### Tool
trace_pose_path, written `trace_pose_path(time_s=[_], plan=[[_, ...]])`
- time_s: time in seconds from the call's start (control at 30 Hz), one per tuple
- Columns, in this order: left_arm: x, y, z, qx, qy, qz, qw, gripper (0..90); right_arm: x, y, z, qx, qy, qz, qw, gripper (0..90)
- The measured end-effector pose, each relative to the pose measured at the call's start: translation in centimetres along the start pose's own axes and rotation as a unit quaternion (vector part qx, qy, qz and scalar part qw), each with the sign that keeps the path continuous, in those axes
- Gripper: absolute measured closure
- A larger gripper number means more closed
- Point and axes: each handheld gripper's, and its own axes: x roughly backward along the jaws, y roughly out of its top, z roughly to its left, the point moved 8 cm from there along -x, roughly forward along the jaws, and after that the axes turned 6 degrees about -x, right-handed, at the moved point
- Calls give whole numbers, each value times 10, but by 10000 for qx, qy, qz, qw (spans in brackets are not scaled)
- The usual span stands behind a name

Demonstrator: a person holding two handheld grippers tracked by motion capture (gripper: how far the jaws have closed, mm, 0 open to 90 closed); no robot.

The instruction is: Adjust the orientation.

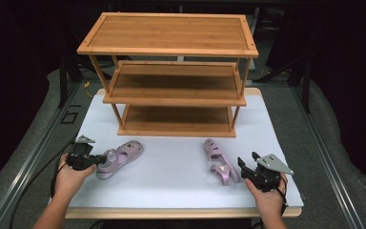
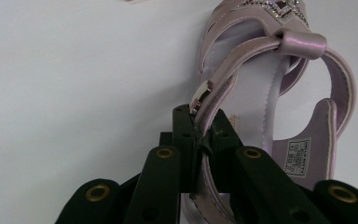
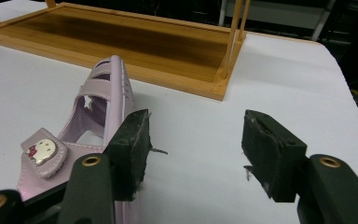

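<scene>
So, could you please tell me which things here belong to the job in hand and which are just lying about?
In the job:
- left pale purple strappy sandal, its strap clamped in the left claw
- right pale purple strappy sandal, beside the open right claw
- three-tier bamboo shoe rack, probably the destination

Lying about:
- nothing else on the white table

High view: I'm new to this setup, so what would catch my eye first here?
The three-tier wooden rack at the far side of the white table dominates. In front of it lie two lilac sandals. The left gripper is shut on the strap of the left sandal, while the right gripper stands open just beside the right sandal, which lies on its side.
</scene>
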Motion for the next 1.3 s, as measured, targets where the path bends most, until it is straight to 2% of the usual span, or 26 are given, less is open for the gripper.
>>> trace_pose_path(time_s=[0.13,0.2,0.3,0.43,0.5,0.53,0.57,0.6,0.7,0.73,0.77,0.9,0.93,0.97,1.0,1.03,1.07,1.1,1.13,1.2,1.3], plan=[[1,2,-21,-376,-35,289,9989,837,0,0,0,-7,6,-6,10000,416],[2,1,-24,-389,-48,318,9987,837,0,0,0,-8,7,-8,10000,416],[2,-1,-28,-355,-187,379,9985,828,1,0,0,-4,2,-7,10000,416],[1,-2,-27,-430,-255,434,9978,799,0,0,1,8,26,2,10000,415],[1,-1,-27,-489,-263,492,9972,789,0,0,1,8,22,6,10000,416],[2,1,-27,-671,-215,644,9954,773,0,0,1,10,24,5,10000,416],[2,1,-27,-671,-215,644,9954,765,0,0,1,10,24,5,10000,416],[2,3,-26,-832,-144,744,9937,763,0,0,1,8,15,14,10000,416],[6,11,-25,-1112,-13,999,9888,751,0,-1,1,18,23,65,10000,416],[7,15,-25,-1264,-35,1229,9843,734,-1,-1,1,8,21,40,10000,416],[7,15,-25,-1264,-35,1229,9843,732,-1,-1,1,8,21,40,10000,416],[2,18,-25,-1480,-25,1688,9745,723,-1,-1,1,16,28,57,10000,416],[0,18,-24,-1561,-10,1821,9708,719,0,-1,1,17,31,59,10000,416],[-1,18,-24,-1590,-16,1886,9691,715,0,-1,1,16,36,60,10000,416],[-5,17,-23,-1694,-18,2074,9635,715,0,-1,1,15,38,55,10000,416],[-5,17,-23,-1694,-18,2074,9635,717,0,-1,1,15,38,55,10000,416],[-6,18,-23,-1736,2,2137,9613,717,-1,-1,1,17,37,63,10000,415],[-7,18,-22,-1729,20,2179,9605,722,-1,-2,1,13,42,67,10000,416],[-9,17,-22,-1630,-55,2284,9598,721,-1,-2,1,23,35,71,10000,416],[-10,17,-23,-1589,-95,2319,9596,722,-1,-1,1,23,32,57,10000,416],[-13,16,-21,-1564,-92,2401,9580,752,-1,-1,1,15,29,45,10000,416]])
